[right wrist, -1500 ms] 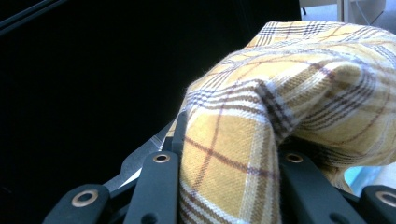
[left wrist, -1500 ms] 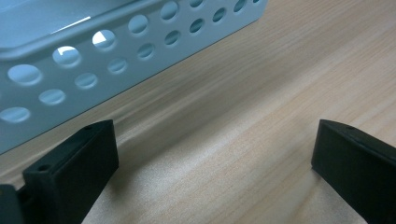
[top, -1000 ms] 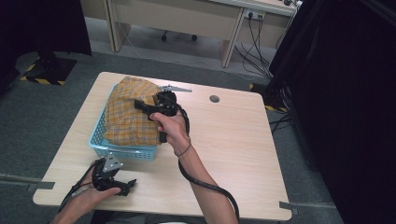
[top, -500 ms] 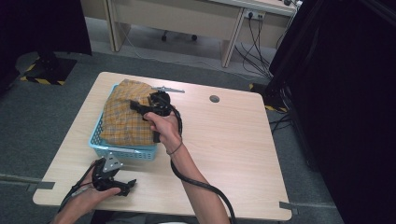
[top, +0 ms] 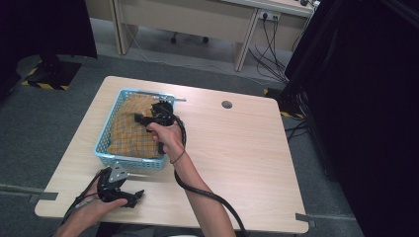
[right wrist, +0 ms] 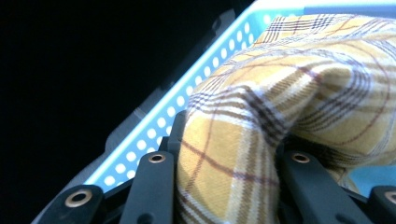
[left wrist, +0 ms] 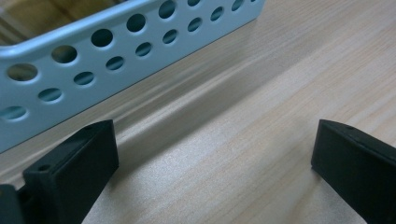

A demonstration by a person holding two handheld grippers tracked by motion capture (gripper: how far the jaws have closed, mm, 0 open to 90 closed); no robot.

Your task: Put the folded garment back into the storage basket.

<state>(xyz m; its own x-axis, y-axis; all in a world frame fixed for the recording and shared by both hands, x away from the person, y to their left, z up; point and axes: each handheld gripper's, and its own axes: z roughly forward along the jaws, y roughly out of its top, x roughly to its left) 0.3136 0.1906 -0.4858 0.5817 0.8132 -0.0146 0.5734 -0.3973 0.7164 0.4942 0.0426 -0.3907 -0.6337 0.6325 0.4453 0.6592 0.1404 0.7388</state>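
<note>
A fold of yellow plaid cloth (right wrist: 261,140) is clamped between the jaws of the right gripper (top: 148,120), held over the middle of the blue perforated basket (top: 101,145) in which the cloth lies. The basket stands on the left part of the wooden table (top: 247,148). The left gripper (top: 129,196) is rested on the table just near of the basket, its jaws spread apart around nothing.

No words, numbers or brand names readable anywhere. Plaid cloth (top: 131,129): yellow with brown lines, no label seen. Blue basket (top: 129,160): round holes, no print. Grippers: plain black, no writing. Table (top: 237,148): bare wood, no stickers. Yellow and black warning stripes (top: 43,85) on floor by dark stand, far left: sign without words.
</note>
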